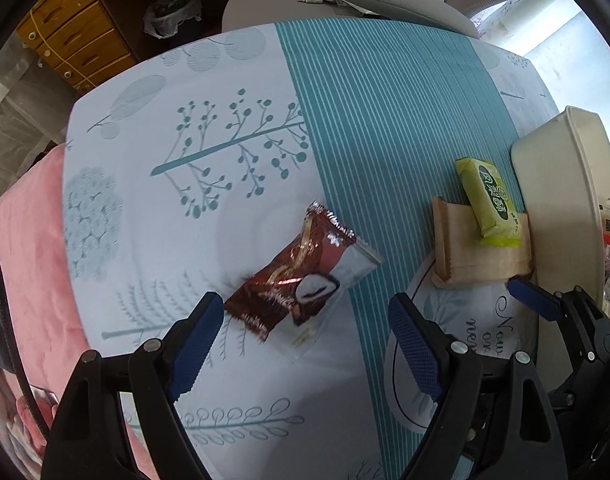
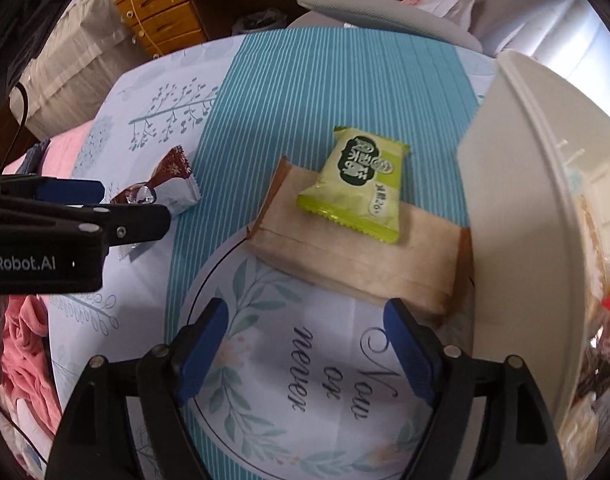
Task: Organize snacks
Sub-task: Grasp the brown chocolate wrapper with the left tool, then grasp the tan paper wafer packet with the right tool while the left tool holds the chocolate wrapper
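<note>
- The left gripper (image 1: 305, 344) stands wide open with nothing in its grasp, hovering over a brown snack packet (image 1: 301, 280) that lies at lower centre of the left wrist view, on the tablecloth (image 1: 225, 80).
- The right gripper (image 2: 305, 348) is also spread and empty, low in its frame above the printed circle.
- Above it, mid-frame, a green packet (image 2: 355, 184) rests on a tan packet (image 2: 365, 252).
- A white bin (image 2: 525, 200) fills the right side, just beside the tan packet.

"Now or never" on tablecloth (image 2: 333, 376); "nRobot.AI" on left claw (image 2: 41, 264).
</note>
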Available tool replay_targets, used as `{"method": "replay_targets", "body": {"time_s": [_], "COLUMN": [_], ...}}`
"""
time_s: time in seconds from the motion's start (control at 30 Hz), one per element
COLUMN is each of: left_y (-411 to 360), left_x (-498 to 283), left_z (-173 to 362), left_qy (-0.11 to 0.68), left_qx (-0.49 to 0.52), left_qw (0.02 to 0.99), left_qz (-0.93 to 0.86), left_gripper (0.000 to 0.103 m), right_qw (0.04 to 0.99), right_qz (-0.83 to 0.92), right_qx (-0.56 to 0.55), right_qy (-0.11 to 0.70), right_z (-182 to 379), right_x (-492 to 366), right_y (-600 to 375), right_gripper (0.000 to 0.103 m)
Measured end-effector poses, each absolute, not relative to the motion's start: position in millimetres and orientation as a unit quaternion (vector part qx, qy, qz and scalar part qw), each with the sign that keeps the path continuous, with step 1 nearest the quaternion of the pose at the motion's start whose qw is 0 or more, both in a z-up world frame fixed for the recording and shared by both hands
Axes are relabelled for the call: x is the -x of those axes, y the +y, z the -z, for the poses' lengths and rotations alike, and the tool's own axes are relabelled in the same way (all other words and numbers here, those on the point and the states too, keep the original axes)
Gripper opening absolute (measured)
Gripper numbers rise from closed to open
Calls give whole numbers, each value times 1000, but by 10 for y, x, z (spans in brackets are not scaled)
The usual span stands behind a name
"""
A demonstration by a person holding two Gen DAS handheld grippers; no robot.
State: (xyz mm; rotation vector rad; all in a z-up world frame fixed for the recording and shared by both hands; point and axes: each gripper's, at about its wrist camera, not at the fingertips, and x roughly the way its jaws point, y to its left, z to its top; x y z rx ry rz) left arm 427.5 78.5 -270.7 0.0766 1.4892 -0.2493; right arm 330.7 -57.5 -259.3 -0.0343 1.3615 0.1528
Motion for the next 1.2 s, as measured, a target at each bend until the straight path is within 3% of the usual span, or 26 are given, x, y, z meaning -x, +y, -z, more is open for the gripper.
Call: {"method": "replay_targets", "body": {"time_s": [0.37, 0.53, 0.63, 0.7, 1.07, 1.2], "left_y": [715, 592, 548, 564, 776, 879], "left_x": [-4435, -4462, -4513, -4537, -4474, -4404], "left_z": [2889, 2863, 2838, 2814, 2802, 2792], "left_qy": [682, 672, 662, 656, 656, 662], "left_qx": [-29, -39, -43, -42, -1, 15], "left_qw": [723, 732, 742, 748, 750, 746], "left_qz": [111, 104, 95, 90, 84, 76], "left_gripper": [82, 74, 60, 47, 42, 42], "right_qw": [778, 784, 785, 788, 786, 777], "right_qz": [-76, -83, -86, -81, -77, -76], "right_qx": [51, 67, 75, 78, 75, 76], "right_qy": [621, 612, 609, 605, 609, 620], "right_z": [2671, 2700, 2744, 2756, 2757, 2737], "right_x": [-3478, -3507, -3557, -3566, -3669, -3719], "right_y": [-540, -527, -438, -417, -416, -443], "right_gripper": [90, 97, 103, 103, 102, 94]}}
